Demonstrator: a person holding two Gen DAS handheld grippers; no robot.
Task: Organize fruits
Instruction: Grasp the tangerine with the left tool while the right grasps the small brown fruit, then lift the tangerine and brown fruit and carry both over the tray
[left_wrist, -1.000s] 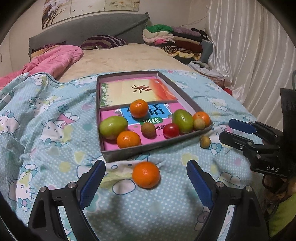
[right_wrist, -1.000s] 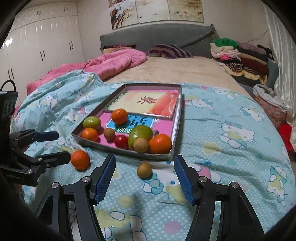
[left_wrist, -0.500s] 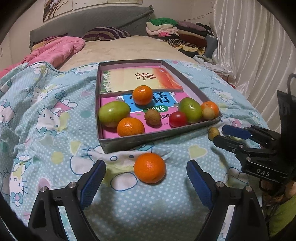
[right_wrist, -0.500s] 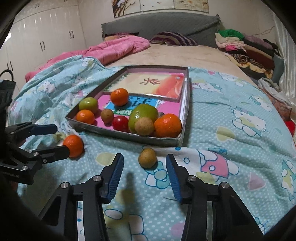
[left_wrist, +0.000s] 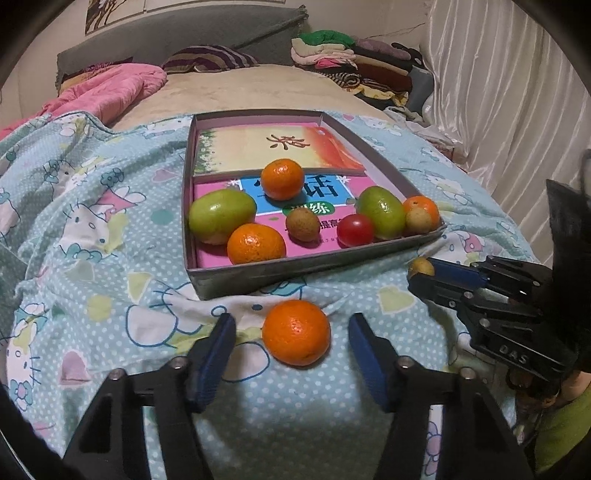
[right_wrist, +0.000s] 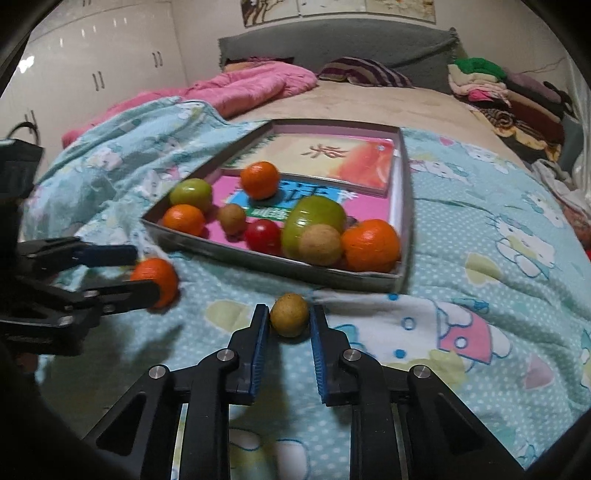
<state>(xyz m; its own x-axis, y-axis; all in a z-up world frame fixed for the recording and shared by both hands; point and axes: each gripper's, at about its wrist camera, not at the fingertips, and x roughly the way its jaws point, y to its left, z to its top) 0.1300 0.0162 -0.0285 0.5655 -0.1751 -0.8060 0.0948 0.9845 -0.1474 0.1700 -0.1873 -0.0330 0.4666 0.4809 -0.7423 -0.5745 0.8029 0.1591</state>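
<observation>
Right gripper (right_wrist: 287, 325) of mine brackets the small brown fruit (right_wrist: 289, 314), pads nearly touching but not visibly clamped. Left gripper (left_wrist: 291, 352) gapes around the loose orange (left_wrist: 296, 332). Both fruits lie on the quilt (left_wrist: 92, 258) just before the tray (left_wrist: 314, 264), their destination. Contact is hard to judge.

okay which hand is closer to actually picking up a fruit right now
Right. The right tongs have narrowed around the small brown fruit, pads almost touching. The left tongs bracket the orange with wide gaps.
</observation>
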